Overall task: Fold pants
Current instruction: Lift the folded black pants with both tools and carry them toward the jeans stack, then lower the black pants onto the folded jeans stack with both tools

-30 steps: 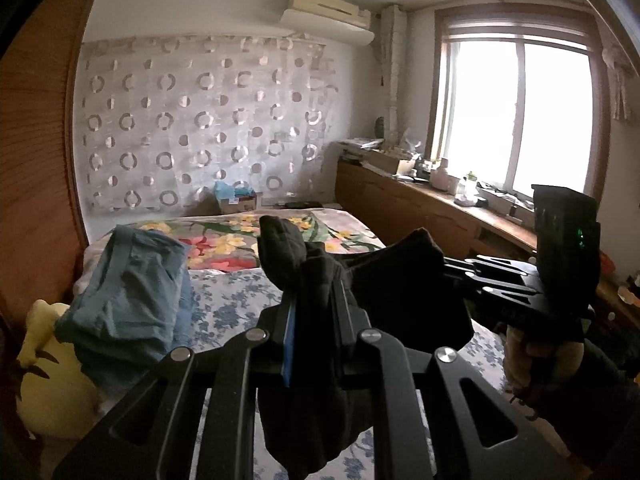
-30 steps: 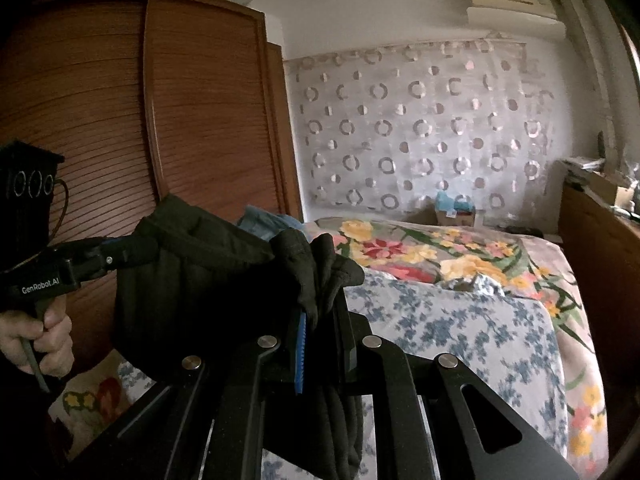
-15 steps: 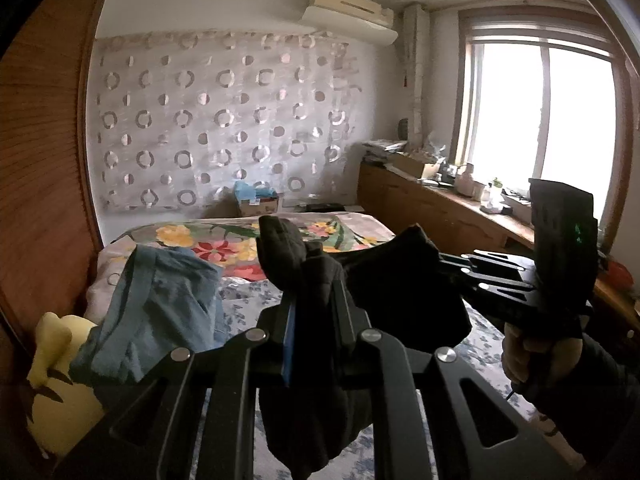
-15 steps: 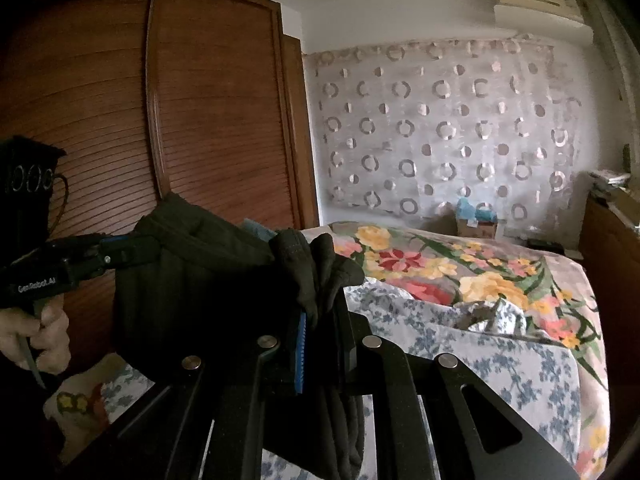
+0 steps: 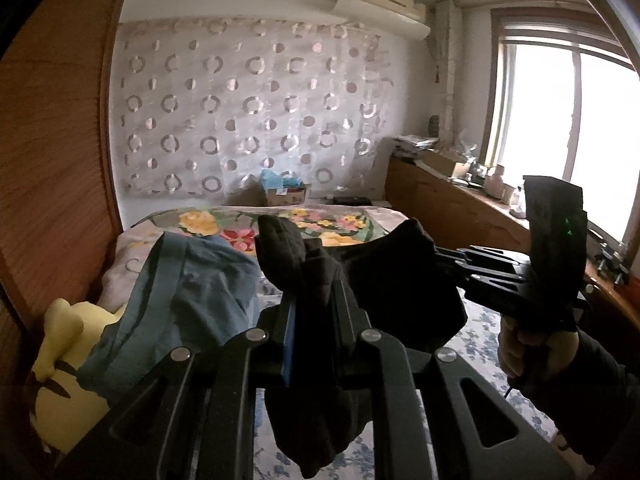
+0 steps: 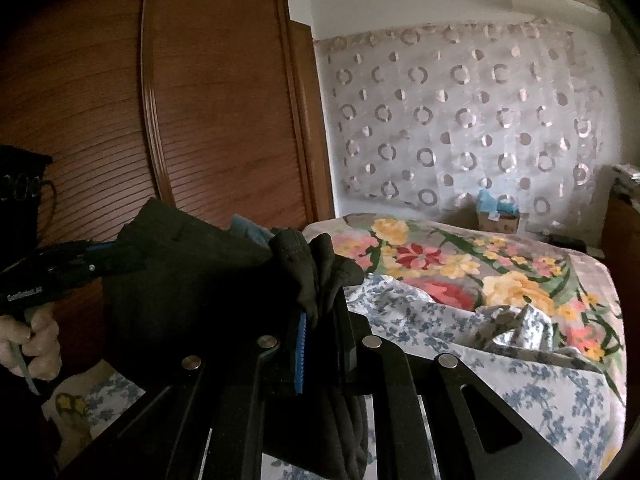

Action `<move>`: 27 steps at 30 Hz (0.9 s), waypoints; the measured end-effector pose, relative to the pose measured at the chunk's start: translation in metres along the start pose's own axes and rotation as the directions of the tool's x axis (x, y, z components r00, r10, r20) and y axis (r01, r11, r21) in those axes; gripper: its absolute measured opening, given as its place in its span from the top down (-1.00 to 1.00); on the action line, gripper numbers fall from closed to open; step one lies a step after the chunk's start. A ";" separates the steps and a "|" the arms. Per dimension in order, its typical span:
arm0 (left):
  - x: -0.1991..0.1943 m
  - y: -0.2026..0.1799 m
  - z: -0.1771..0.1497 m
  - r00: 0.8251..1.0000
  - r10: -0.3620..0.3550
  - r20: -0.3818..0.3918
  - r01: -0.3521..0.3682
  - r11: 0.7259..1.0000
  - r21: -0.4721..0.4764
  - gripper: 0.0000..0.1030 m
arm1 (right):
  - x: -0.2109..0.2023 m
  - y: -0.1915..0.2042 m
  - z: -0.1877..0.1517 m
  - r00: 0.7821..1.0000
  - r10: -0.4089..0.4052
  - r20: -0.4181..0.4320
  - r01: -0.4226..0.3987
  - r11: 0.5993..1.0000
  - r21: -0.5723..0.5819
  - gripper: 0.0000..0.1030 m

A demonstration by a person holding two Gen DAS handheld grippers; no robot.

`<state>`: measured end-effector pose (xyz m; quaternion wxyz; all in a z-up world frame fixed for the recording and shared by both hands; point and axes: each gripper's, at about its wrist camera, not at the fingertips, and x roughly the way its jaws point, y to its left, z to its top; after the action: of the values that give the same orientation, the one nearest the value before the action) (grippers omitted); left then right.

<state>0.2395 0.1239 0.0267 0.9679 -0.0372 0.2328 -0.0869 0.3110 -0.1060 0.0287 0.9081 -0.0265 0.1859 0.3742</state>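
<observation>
- Dark pants (image 5: 320,280) are held up in the air above the bed (image 5: 472,332), stretched between both grippers, not yet laid down.
- Left gripper (image 5: 310,312): clenched on a bunched edge of the pants; fabric pokes up past the jaws and hangs below them.
- Right gripper (image 6: 320,320): likewise clamped on a wad of the pants; in the left wrist view it is seen coming in from the right, w/ cloth gathered at its tip.
- Change vs. a second ago: both views have tilted up. More wall curtain (image 5: 248,112) and ceiling is seen, and the bed sits lower in frame. Grip on the cloth is unchanged; spacing between the grippers is approx. the same.
- Meaning (judged): the pants are being lifted, prob. to let the legs hang straight before being lowered onto the bed. No fold is seen yet, so the task is at an early stage.
- Blue garment (image 5: 180,300) lies over a yellow plush toy (image 5: 60,380) at the left of the bed; the pants are apart from both.
- Risk (judged): lower part of the pants is out of view, so twisting cannot be ruled out.
</observation>
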 end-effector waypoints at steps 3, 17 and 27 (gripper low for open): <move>0.002 0.004 0.001 1.000 0.018 0.002 -0.018 1.000 -0.004 0.70 | 0.012 -0.005 0.005 1.000 0.021 0.001 -0.021 1.000 -0.005 0.79; -0.005 0.023 0.006 0.995 0.099 0.030 -0.099 0.995 -0.017 0.70 | 0.093 -0.035 0.029 0.990 0.142 0.026 -0.142 0.990 -0.006 0.79; -0.013 0.035 0.001 0.987 0.151 0.055 -0.149 0.988 -0.040 0.70 | 0.142 -0.035 0.047 0.980 0.197 0.010 -0.196 0.976 -0.097 0.79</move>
<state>0.2337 0.1608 0.0296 0.9772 -0.0394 0.2082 -0.0087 0.4426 -0.0278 0.0188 0.8662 -0.0476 0.1608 0.4708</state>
